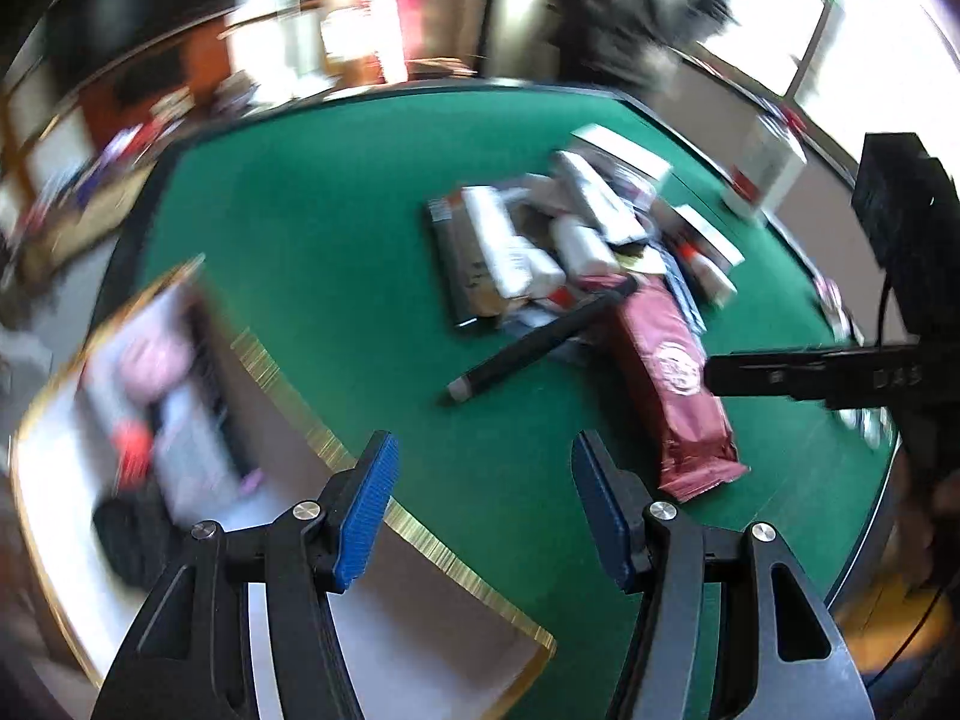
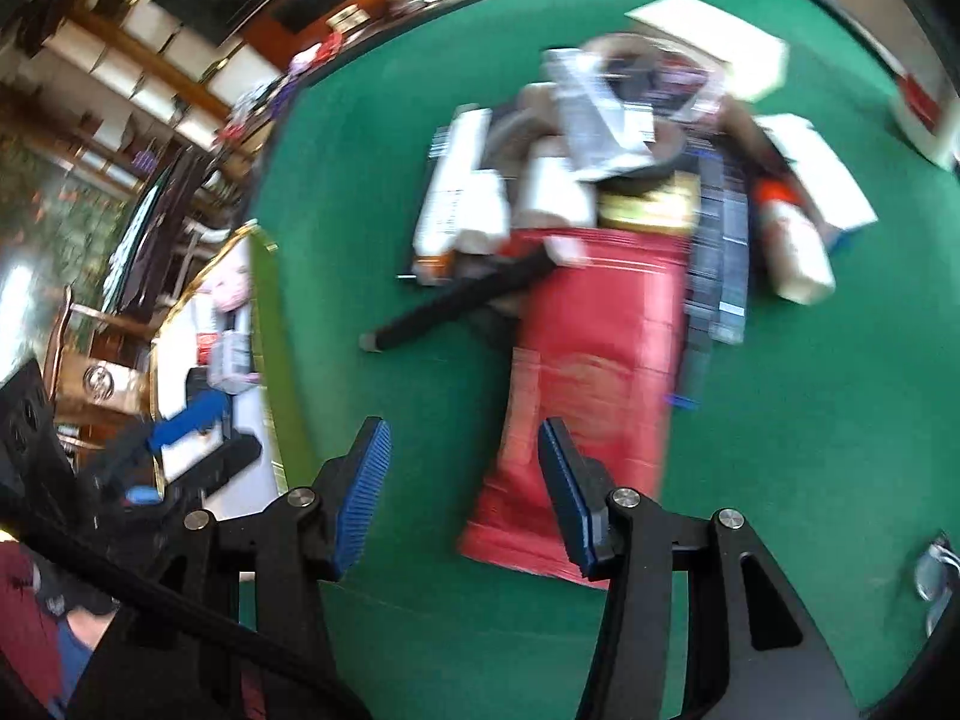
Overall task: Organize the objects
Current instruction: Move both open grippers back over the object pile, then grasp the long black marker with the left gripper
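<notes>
My right claw (image 2: 465, 492) is spread and holds nothing, above the green bench (image 2: 810, 450). The red pouch (image 2: 591, 396) lies at 1 o'clock from it, long axis running 12 to 6, near end beside my right pad. My left claw (image 1: 483, 504), also spread and empty, has the pouch at 2 o'clock, farther off. The right claw is nearer.
</notes>
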Tool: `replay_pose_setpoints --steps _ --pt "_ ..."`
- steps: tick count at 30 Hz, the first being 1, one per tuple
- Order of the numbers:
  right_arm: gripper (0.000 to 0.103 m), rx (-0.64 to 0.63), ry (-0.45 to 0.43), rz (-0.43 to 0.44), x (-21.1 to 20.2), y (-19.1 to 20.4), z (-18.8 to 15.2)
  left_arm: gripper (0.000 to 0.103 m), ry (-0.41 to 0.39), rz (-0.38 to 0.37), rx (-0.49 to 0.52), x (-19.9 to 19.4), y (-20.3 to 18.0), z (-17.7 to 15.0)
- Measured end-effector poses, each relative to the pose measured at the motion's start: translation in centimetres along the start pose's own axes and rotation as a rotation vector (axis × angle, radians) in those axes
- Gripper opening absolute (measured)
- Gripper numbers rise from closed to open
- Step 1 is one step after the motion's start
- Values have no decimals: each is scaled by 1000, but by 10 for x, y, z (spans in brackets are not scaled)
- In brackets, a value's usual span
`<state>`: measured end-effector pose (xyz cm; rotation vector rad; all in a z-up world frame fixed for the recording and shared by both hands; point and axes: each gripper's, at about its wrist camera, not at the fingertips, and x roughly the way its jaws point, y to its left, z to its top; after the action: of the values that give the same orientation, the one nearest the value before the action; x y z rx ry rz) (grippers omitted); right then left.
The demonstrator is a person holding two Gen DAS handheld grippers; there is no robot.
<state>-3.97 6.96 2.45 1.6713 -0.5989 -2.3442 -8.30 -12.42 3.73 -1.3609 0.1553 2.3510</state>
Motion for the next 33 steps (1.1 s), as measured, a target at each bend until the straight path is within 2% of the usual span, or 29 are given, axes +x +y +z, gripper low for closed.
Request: replay_pose_setpoints --steps 6,8,10,15,16,17,22,24,26,27,30,33 --pt "52 81 -9 -23 -29 -55 -18 54 93 18 295 43 -41 28" --pt "52 100 -15 -35 -37 -68 -24 54 124 22 343 57 -50 33" --pt "52 112 -14 -41 -45 -84 -31 54 134 60 357 71 -52 40" --pt "55 157 -25 -64 -61 -117 -42 53 177 33 300 95 -49 47" --pt "55 163 -27 -66 -62 -123 -44 43 178 37 287 97 -50 47" --pt "55 170 -26 -67 -63 -127 -46 24 182 45 271 99 -51 47" --pt "55 172 -2 -61 -58 -135 -45 13 199 78 130 97 -50 36" --pt "55 160 6 -50 -54 -128 -42 12 210 89 9 90 -43 24" --pt "55 131 17 -45 -48 -116 -35 12 209 42 -120 79 -36 8" --pt "57 116 22 -46 -44 -108 -31 12 204 45 -163 72 -35 -3" --pt "60 69 41 -47 -29 -84 -21 12 191 35 -221 56 -39 -30" --pt "60 26 55 -50 -9 -58 -8 12 189 52 -222 52 -39 -45"
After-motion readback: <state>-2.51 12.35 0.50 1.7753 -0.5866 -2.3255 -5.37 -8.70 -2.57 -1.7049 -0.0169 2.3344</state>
